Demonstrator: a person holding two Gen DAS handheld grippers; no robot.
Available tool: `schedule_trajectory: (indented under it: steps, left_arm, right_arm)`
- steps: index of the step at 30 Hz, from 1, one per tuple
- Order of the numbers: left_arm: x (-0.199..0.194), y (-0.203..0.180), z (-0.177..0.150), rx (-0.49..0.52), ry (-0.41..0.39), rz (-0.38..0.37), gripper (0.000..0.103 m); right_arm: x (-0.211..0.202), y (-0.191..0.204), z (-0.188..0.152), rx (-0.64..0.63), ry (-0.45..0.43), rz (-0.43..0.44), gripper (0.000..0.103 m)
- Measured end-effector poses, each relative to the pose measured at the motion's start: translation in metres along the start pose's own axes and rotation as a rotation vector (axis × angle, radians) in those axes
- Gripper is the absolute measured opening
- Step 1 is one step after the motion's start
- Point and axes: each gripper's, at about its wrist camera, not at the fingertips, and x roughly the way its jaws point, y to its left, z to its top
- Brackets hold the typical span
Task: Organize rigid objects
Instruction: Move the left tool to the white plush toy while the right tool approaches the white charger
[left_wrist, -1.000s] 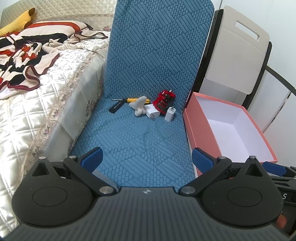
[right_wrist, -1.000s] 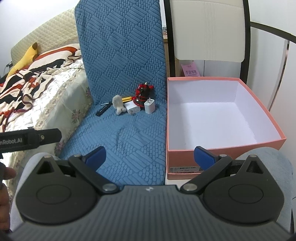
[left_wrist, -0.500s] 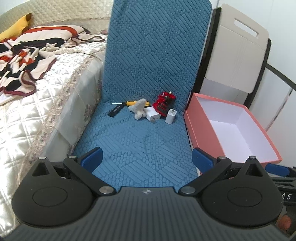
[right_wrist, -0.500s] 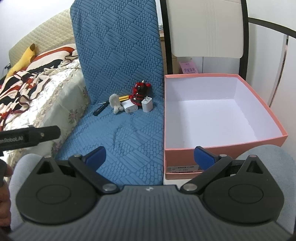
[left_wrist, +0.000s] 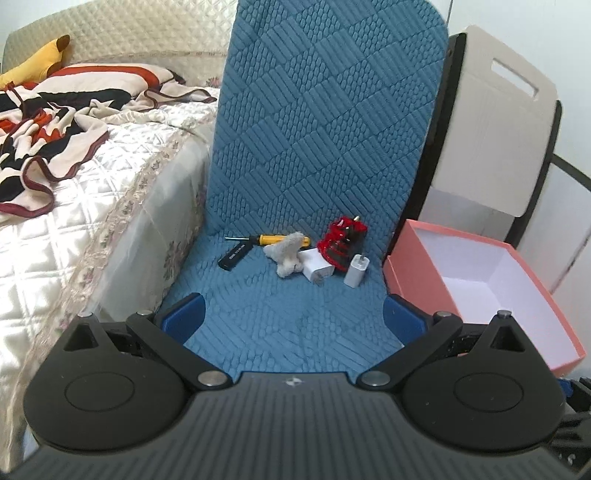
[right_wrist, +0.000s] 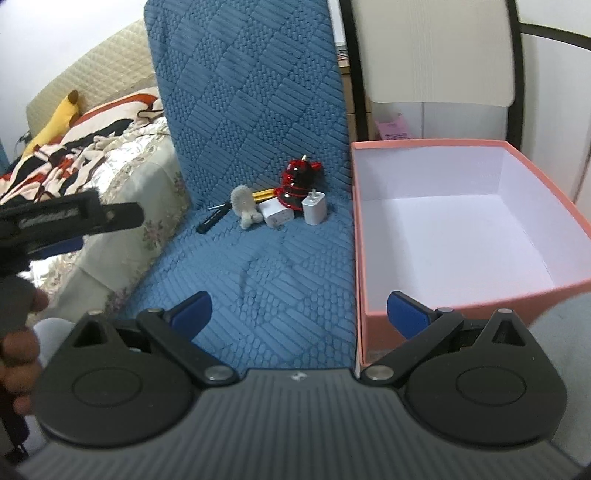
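Nothing is sorted yet, as far as the pictures show: the pink box (right_wrist: 476, 229) shows only its bare white inside, and all the small things lie in a cluster at the back of the blue seat (left_wrist: 288, 310), close under the backrest. From the left there is a black stick (left_wrist: 235, 255), a yellow screwdriver (left_wrist: 273, 239), a pale fuzzy piece (left_wrist: 286, 254), a white charger (left_wrist: 318, 268), a red toy (left_wrist: 341, 243) and a second, smaller charger (left_wrist: 356, 271); the fuzzy piece, the first charger and the toy touch or overlap, while the stick lies a little apart. The left gripper (left_wrist: 293, 312) has its fingers spread wide and holds nothing, and the right gripper (right_wrist: 301, 308) is likewise wide open and empty; both hang over the near part of the seat, well short of the cluster. So the whole job seems to remain: each piece is to be picked and moved across, probably into the box. The box stands just beside the seat on the right, its near wall a rim to be cleared when carrying things over. The bed (left_wrist: 74, 206) borders the seat on the left and the backrest closes the far side, so the open room for approach is from the front, over the bare seat.
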Motion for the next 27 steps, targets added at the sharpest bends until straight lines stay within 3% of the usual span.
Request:
schedule_trajectory:
  steps: [11,17,27]
  left_arm:
    - [0.062,0.019,0.005,-0.041,-0.018,0.043,0.103]
    - [0.104,0.03,0.006,-0.055,0.056,0.023,0.103]
    - [0.153,0.049,0.022,-0.033,0.079,0.017,0.103]
  right_arm:
    - [0.031,-0.001,0.017,-0.023,-0.047,0.035,0.1]
    - [0.051,0.012,0.025,-0.062,-0.072,0.049,0.1]
    - [0.097,0.024,0.037,-0.099,-0.123,0.053,0.099]
